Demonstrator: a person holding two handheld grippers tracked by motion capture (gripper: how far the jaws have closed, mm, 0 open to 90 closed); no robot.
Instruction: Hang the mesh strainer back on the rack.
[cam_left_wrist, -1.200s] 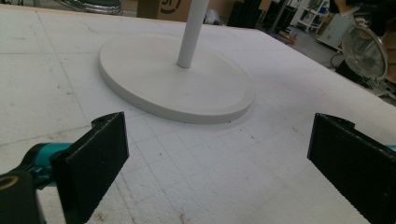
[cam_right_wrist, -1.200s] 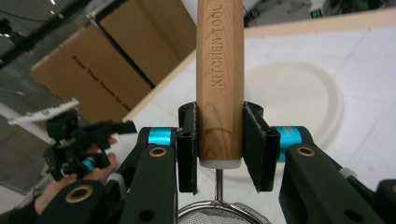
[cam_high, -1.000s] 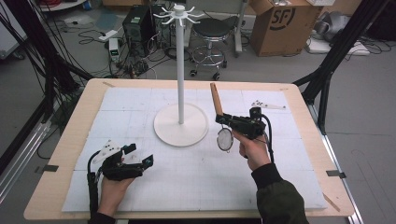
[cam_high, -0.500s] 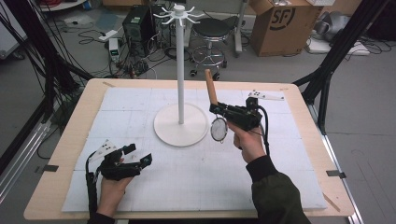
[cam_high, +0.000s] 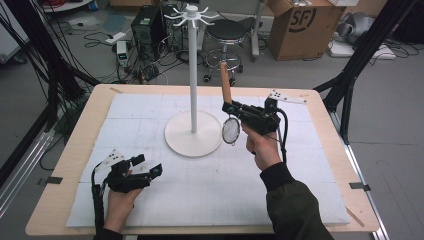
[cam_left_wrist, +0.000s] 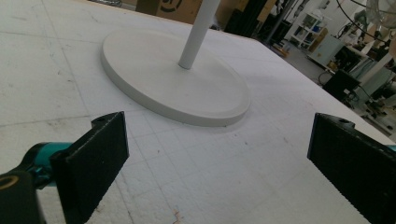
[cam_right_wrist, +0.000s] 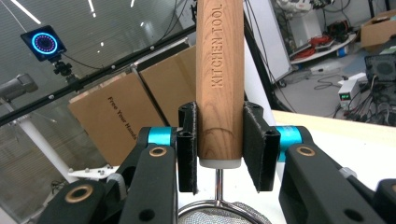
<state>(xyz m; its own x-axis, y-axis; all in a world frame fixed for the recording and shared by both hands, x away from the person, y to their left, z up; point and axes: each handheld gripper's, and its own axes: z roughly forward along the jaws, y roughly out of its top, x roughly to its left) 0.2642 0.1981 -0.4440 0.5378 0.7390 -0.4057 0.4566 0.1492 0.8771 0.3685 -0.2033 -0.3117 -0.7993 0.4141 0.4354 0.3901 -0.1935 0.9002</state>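
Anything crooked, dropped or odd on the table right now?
Nothing stands out. The right gripper holds the strainer by its wooden handle, mesh hanging down. The white rack stand is upright; the left gripper rests open.

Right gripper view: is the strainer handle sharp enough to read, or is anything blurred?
Right gripper view: the wooden handle is sharp, its engraved KITCHEN TOOL legible; the mesh bowl at the bottom edge is cut off. High view: soft, even light, the strainer small and slightly blurred.
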